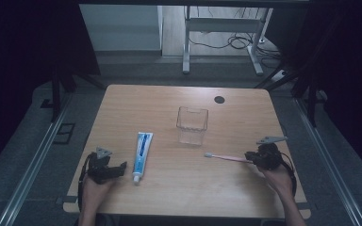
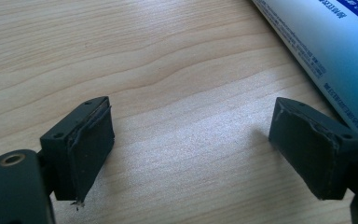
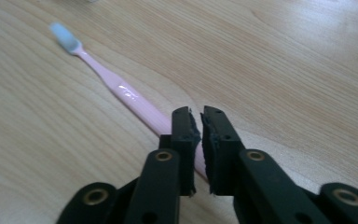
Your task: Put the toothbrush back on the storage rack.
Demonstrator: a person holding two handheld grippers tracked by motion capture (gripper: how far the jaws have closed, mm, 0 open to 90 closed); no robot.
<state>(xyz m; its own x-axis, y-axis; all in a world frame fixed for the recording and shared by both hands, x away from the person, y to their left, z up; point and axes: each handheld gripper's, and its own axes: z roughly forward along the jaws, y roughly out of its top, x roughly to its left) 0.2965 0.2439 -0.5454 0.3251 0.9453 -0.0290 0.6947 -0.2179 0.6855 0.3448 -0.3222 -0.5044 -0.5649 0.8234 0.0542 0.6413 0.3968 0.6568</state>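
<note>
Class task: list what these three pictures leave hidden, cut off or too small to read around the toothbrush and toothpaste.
- Toothbrush handle end: right gripper view, hidden behind the right gripper fingers.
- Toothpaste tube cap and far end: left gripper view, cut off by the edges.
- Tube lettering: high view, too small to read.
- Clear cup contents: high view, cannot tell.

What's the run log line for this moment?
right gripper: shut on pink toothbrush | left gripper: open, beside toothpaste tube
</note>
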